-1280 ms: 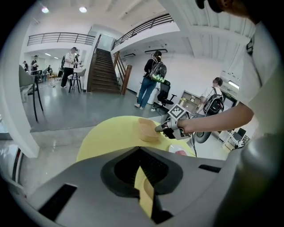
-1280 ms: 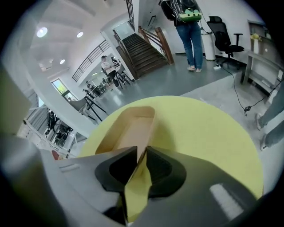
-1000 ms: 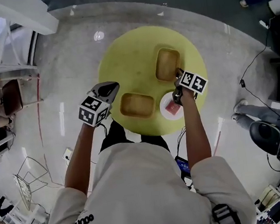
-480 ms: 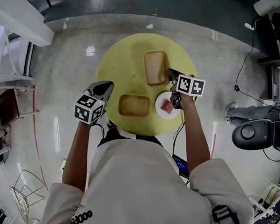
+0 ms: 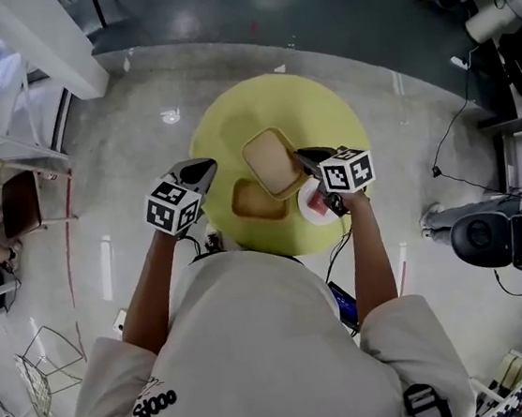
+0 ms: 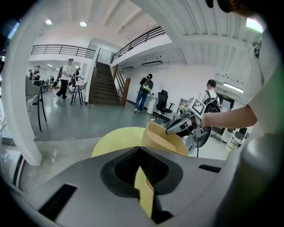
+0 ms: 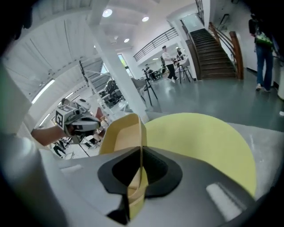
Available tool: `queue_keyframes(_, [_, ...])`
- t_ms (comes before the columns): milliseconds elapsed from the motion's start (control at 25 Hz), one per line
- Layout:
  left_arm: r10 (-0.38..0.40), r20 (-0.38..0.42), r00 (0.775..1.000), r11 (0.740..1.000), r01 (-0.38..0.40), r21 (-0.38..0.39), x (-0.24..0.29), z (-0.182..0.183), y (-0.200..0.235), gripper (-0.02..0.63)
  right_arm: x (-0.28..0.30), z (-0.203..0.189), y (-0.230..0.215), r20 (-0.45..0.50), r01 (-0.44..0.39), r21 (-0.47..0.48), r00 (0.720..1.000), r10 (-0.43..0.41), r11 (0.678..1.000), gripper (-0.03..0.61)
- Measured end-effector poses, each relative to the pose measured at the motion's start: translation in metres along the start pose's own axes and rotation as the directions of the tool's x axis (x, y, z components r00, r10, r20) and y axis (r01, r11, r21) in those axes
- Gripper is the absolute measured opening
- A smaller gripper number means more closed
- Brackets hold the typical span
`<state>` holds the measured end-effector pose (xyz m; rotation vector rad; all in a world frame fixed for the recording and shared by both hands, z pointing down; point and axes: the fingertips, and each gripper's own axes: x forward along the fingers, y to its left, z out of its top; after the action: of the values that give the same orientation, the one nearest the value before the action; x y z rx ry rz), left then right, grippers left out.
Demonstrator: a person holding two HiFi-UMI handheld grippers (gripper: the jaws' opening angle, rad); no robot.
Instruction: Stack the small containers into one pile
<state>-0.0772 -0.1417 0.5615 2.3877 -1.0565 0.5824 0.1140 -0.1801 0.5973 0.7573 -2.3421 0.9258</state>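
Tan container (image 5: 272,161) pinched by right claw (image 5: 306,158) (above second container (image 5: 251,205)); left claw (image 5: 205,167) pressed together, empty.

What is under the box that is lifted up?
The other tan container sits on the yellow table beneath the lifted container. Its far end is covered, so its whole inside cannot be seen.

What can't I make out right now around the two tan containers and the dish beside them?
- Lower tan rectangular container: head view, far end covered by the raised tan rectangular container; whether they touch is unclear.
- White round dish: head view, partly under the right hand-held gripper; its red content is too small to identify.
- Both gripper views: lower container and dish out of sight behind each hand-held gripper's own body.
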Motion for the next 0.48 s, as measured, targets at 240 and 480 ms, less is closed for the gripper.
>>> queue_keyframes(240, [0.040,0.026,0.999,0.999,-0.039,-0.032,-0.009,0.004,0.003,0.006,0.013,-0.024,0.021,-0.191,-0.144,-0.096,0.974,0.124,0.985,0.026])
queue_keyframes(480, [0.081,0.028,0.996,0.993,-0.078,-0.092,-0.023,-0.005,0.002,0.006,0.026,-0.056,0.026,-0.376,-0.260,-0.159,0.908,0.185,0.952,0.026])
